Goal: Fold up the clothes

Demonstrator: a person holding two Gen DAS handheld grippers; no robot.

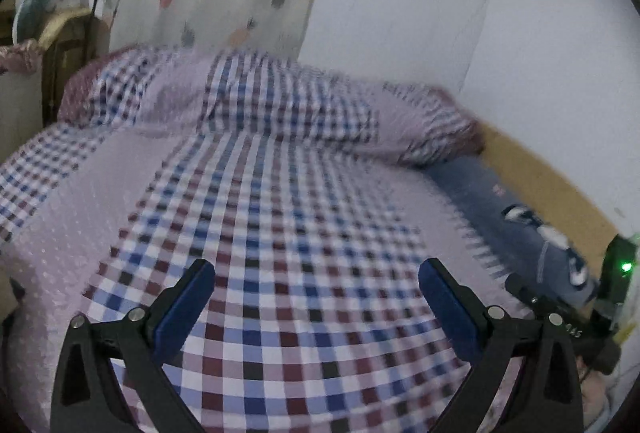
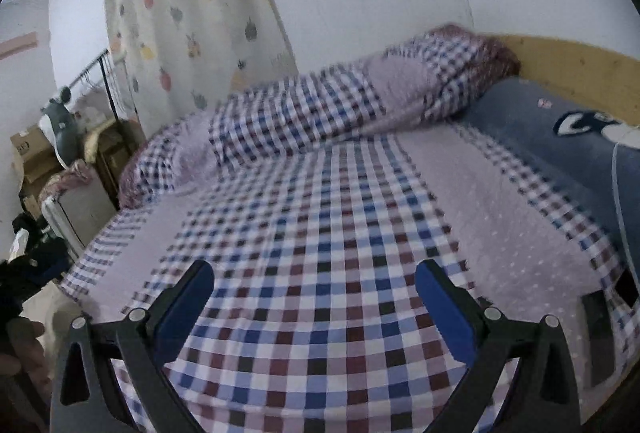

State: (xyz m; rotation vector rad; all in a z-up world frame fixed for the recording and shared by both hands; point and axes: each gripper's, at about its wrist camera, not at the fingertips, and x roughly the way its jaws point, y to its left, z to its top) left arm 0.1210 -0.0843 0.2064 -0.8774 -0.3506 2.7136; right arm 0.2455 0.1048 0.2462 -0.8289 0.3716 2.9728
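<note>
My left gripper (image 1: 317, 265) is open above a bed covered by a checked sheet (image 1: 280, 233), with nothing between its blue pads (image 1: 184, 309). My right gripper (image 2: 315, 265) is also open over the same checked sheet (image 2: 320, 233), and its blue pads (image 2: 444, 313) hold nothing. No garment lies on the sheet in front of either gripper. A dark heap of cloth (image 2: 28, 265) sits off the bed's left side in the right wrist view. Both views are blurred.
A rolled checked quilt (image 2: 320, 113) lies across the far end of the bed. A blue pillow (image 2: 560, 137) runs along the wooden bed rail (image 2: 580, 61). Fruit-print curtain (image 2: 180, 33), boxes (image 2: 32, 153) and clothes rail stand at left. A black device with a green light (image 1: 618, 273) shows at right.
</note>
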